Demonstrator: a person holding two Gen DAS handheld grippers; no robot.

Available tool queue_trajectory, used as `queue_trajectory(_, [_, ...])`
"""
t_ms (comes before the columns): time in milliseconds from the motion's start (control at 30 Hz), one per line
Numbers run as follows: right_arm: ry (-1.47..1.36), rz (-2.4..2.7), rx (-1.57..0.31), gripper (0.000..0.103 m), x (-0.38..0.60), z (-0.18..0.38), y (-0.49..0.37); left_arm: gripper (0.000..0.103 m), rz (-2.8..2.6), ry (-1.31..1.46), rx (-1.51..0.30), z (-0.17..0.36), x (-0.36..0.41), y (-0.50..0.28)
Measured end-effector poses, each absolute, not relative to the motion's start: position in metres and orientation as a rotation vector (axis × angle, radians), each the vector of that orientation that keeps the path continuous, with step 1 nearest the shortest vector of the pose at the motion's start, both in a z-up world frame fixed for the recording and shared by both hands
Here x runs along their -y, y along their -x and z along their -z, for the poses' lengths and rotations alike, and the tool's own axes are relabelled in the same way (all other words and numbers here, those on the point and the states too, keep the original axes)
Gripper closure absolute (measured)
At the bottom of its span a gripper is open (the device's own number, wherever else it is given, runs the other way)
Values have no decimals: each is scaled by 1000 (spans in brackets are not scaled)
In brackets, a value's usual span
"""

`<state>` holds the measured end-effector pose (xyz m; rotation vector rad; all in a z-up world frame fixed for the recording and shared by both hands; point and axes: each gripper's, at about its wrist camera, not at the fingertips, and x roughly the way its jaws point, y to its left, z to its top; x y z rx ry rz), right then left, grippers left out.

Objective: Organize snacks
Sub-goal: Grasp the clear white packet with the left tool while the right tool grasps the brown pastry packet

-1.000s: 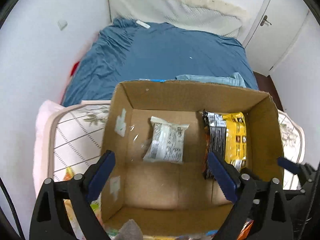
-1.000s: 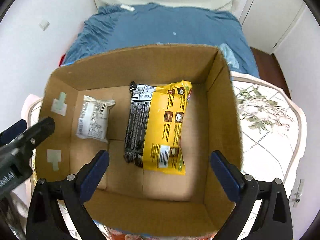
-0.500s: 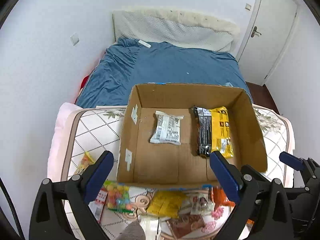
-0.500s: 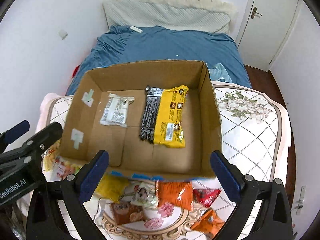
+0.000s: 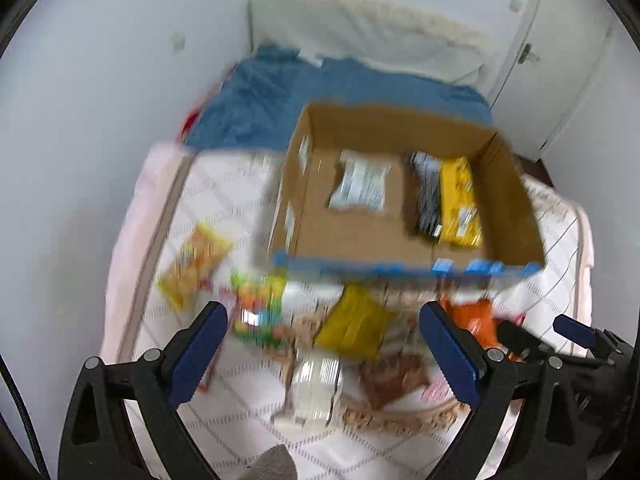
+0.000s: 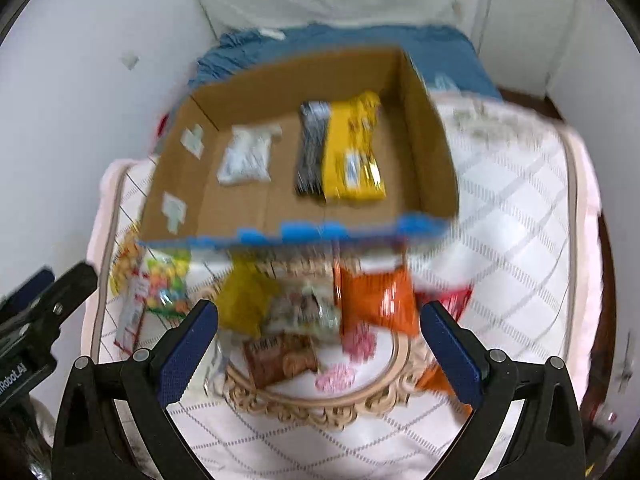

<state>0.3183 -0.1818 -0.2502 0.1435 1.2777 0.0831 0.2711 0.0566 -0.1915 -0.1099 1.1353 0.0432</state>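
The left gripper (image 5: 322, 344) hangs with its jaws spread wide and nothing between them, and the right gripper (image 6: 318, 340) is just as wide apart and just as empty; both views are blurred. Nearest the left gripper, at 6 o'clock in its view, a clear packet (image 5: 314, 384) lies on the quilted surface (image 5: 224, 412), with a yellow packet (image 5: 354, 326) just beyond it. At 10 o'clock a yellow-orange bag (image 5: 196, 264) lies apart, plain only in this view. The right view alone shows a brown packet (image 6: 280, 358) at 6 o'clock, an orange bag (image 6: 376, 300) at 1 o'clock, a red packet (image 6: 454, 300) beside it, and a multicoloured candy bag (image 6: 166, 284) at 10 o'clock. Further off, at 12 o'clock, the cardboard box (image 6: 432, 136) sits open on the surface, holding a white packet (image 6: 248, 156) and a yellow-and-black packet (image 6: 344, 156) side by side. Beyond it lies a bed with a blue sheet (image 5: 280, 96).
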Motion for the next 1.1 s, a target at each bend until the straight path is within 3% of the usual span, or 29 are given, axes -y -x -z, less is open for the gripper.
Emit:
queue_trajectory(533, [-609,-42,-1647,1,186,402,-284,5,-60,31,-1511,353,-51,-263])
queue_trajectory(667, [-738,8,-1679,11,183,427,-285,5,-45,28,-1538,368,-45,-264])
queue_trajectory(733, [-747,50,-1668,12,181,434,-289,5,-46,22,-1541,372,-44,-263])
queue_trajectory(800, [-698,60,-1654,24,174,433,-296,5,-42,14,-1536,373,-43,-262])
queue_trajectory(867, [-614,46,-1660,50,166,430,-301,5,-39,8,-1532,374,-41,-261])
queue_trajectory(967, [-511,-21,-1669,65,160,426,-301,5,-34,-1,-1526,373,-42,-262])
queue_trajectory(1100, [-344,-84,-1678,66,166,416,-297,5,-28,5,-1520,375,-43,-262])
